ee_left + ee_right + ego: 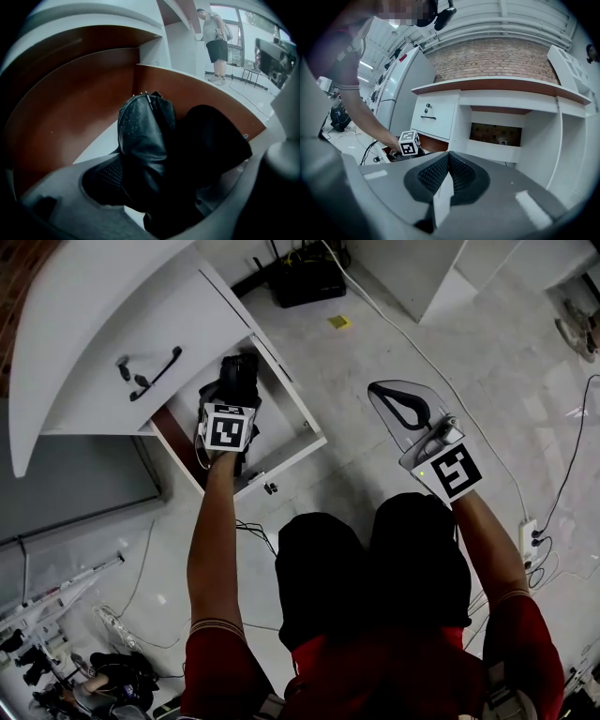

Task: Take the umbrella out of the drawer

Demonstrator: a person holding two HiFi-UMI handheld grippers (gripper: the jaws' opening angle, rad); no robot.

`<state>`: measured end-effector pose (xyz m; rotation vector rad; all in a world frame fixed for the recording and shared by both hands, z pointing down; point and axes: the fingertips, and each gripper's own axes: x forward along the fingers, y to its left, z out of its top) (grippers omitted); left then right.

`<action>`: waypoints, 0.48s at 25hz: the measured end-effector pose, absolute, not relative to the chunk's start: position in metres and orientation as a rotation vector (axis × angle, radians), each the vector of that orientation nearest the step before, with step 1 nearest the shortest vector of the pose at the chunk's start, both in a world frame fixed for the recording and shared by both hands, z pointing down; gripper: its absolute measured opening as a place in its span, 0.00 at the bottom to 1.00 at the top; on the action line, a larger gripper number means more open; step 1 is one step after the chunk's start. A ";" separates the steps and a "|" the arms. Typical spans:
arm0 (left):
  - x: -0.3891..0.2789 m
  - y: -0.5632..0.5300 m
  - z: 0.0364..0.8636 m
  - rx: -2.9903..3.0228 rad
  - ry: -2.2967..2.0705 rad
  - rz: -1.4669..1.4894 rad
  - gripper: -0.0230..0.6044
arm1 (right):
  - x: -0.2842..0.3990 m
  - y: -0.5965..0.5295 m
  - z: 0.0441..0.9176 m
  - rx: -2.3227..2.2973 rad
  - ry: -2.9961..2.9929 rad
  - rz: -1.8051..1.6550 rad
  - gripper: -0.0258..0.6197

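Note:
The folded black umbrella [145,136] lies in the open lower drawer [298,439], whose inner walls [70,108] are brown. My left gripper [239,371] reaches down into that drawer. In the left gripper view the umbrella fills the gap between the jaws of the left gripper [159,187]. It lies against the left pad [101,178], and its black fabric hides the right pad. My right gripper [389,395] hangs over the floor to the right of the drawer. In the right gripper view the right gripper [449,161] has its pads together with nothing between them.
Above the open drawer is a shut white drawer with a black handle [150,371] under the desk top [84,315]. A black box with cables [307,279] and a yellow note [338,322] lie on the floor. A person [215,42] stands far off.

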<state>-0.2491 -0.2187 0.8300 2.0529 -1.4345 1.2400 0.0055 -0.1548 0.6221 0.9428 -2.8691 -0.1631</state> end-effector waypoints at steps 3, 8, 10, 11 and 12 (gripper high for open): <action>-0.251 -0.220 0.827 2.054 -1.445 1.205 0.60 | 0.012 -0.155 0.625 0.956 -2.862 -0.170 0.06; -0.251 -0.214 0.823 2.052 -1.414 1.167 0.49 | 0.013 -0.150 0.625 0.941 -2.857 -0.191 0.06; -0.250 -0.210 0.823 2.061 -1.377 1.195 0.47 | 0.012 -0.149 0.623 0.932 -2.859 -0.201 0.06; -0.249 -0.208 0.823 2.066 -1.363 1.209 0.46 | 0.012 -0.149 0.622 0.928 -2.862 -0.206 0.06; -0.249 -0.206 0.822 2.070 -1.353 1.218 0.45 | 0.011 -0.149 0.620 0.925 -2.864 -0.211 0.06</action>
